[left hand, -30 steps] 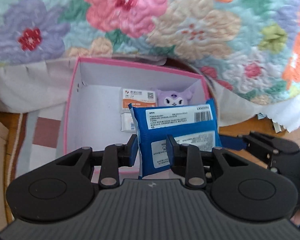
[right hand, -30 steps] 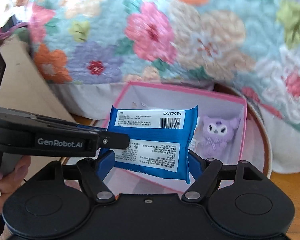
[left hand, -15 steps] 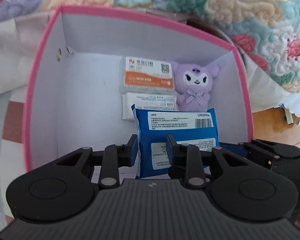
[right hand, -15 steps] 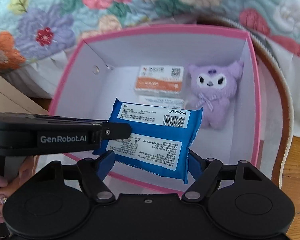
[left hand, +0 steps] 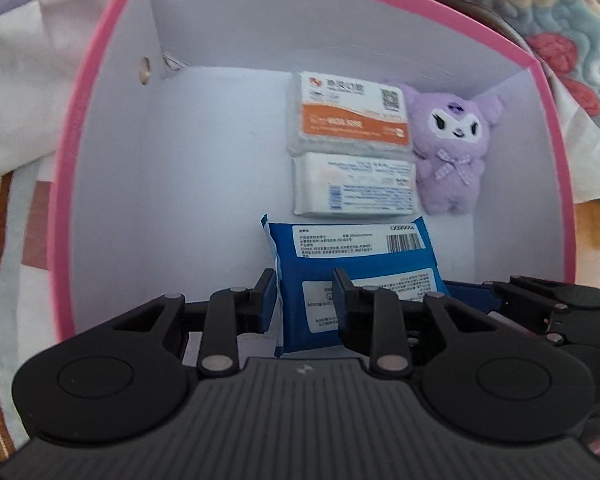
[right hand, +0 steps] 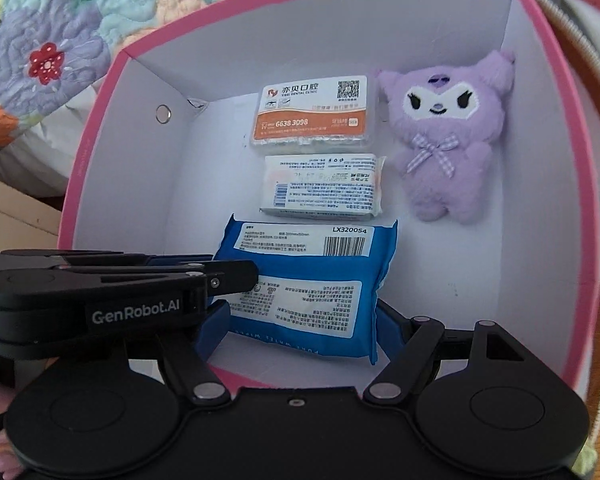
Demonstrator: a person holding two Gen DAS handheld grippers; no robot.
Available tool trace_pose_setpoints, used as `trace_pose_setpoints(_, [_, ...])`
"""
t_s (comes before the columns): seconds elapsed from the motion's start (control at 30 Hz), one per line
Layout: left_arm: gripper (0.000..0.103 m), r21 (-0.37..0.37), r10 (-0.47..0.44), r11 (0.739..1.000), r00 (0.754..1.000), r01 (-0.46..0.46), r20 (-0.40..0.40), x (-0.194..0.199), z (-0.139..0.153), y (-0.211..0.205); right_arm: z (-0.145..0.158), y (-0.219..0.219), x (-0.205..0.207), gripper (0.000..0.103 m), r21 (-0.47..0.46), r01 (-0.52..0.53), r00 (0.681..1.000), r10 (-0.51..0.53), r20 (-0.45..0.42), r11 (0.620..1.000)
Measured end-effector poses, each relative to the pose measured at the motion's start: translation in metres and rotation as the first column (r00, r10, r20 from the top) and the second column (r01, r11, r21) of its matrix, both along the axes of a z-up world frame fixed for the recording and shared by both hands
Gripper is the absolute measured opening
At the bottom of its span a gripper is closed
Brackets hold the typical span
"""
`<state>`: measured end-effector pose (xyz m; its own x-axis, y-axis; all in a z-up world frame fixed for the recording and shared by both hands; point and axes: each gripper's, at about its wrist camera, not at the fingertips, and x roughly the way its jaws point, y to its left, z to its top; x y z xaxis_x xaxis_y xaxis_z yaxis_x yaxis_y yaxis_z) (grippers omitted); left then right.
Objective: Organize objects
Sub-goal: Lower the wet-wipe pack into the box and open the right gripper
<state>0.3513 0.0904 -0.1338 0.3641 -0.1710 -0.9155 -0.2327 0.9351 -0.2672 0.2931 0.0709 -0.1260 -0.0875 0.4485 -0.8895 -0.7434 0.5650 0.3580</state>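
Left wrist view: the left hand-held gripper (left hand: pixel 305 294) pinches the left edge of the blue wipes pack (left hand: pixel 356 276), low inside the pink box (left hand: pixel 80 152), below the white tissue pack (left hand: pixel 354 190). Placing is in hand.

Right wrist view: the right hand-held gripper (right hand: pixel 296 324) straddles the pack's width, gripping its sides. Next, I judge, both let go once it rests on the floor.

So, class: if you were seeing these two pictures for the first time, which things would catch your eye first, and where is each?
The blue wipes pack, low in the pink box, is gripped by both the left gripper and right gripper. A purple plush toy lies at the box's far right, beside an orange-labelled case and a white packet.
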Motion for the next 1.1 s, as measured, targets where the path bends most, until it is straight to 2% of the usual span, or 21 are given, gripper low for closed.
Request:
trace_pose_setpoints(0.1, [0.027,0.046,-0.005,0.999,1.0,0.005,0.007,0.0,0.006,0.005,-0.006,0.006,0.0,0.074,0.018,0.006,0.999,-0.005,-0.034,1.0])
trace_pose_setpoints(0.23, [0.027,0.1,0.003,0.995,1.0,-0.002,-0.006,0.001,0.007,0.013,-0.015,0.016,0.0,0.059,0.021,0.009,0.997,-0.007,-0.071,1.0])
trace_pose_setpoints(0.33, [0.027,0.102,0.016,0.995,1.0,-0.015,-0.004,0.001,0.008,0.018,-0.023,0.021,0.001,0.053,0.016,0.021,0.996,-0.02,-0.091,1.0])
trace_pose_setpoints(0.53, [0.031,0.131,0.031,0.991,0.998,-0.038,0.059,-0.006,0.02,0.015,-0.027,0.022,0.004,0.043,0.026,0.049,0.994,-0.046,-0.098,0.998])
trace_pose_setpoints(0.57, [0.031,0.124,0.03,0.992,0.997,-0.038,0.069,-0.008,0.023,0.016,-0.028,0.021,0.006,0.035,0.027,0.056,0.994,-0.053,-0.097,0.998])
trace_pose_setpoints(0.6, [0.031,0.121,0.032,0.992,0.997,-0.041,0.076,-0.009,0.025,0.016,-0.028,0.021,0.006,0.031,0.026,0.057,0.994,-0.054,-0.094,0.998])
trace_pose_setpoints(0.73, [0.032,0.097,0.028,0.995,0.995,-0.038,0.098,-0.011,0.03,0.018,-0.027,0.022,0.002,0.027,0.033,0.054,0.996,-0.051,-0.077,0.998])
trace_pose_setpoints(0.9, [0.032,0.116,0.037,0.992,0.994,-0.05,0.104,-0.015,0.036,0.019,-0.028,0.029,-0.004,0.026,0.058,0.055,0.994,-0.05,-0.092,0.997])
trace_pose_setpoints(1.1, [0.046,0.131,0.008,0.991,0.993,-0.023,0.116,-0.029,0.058,0.017,-0.006,0.016,-0.011,0.033,0.083,0.017,0.998,-0.022,0.06,0.996])
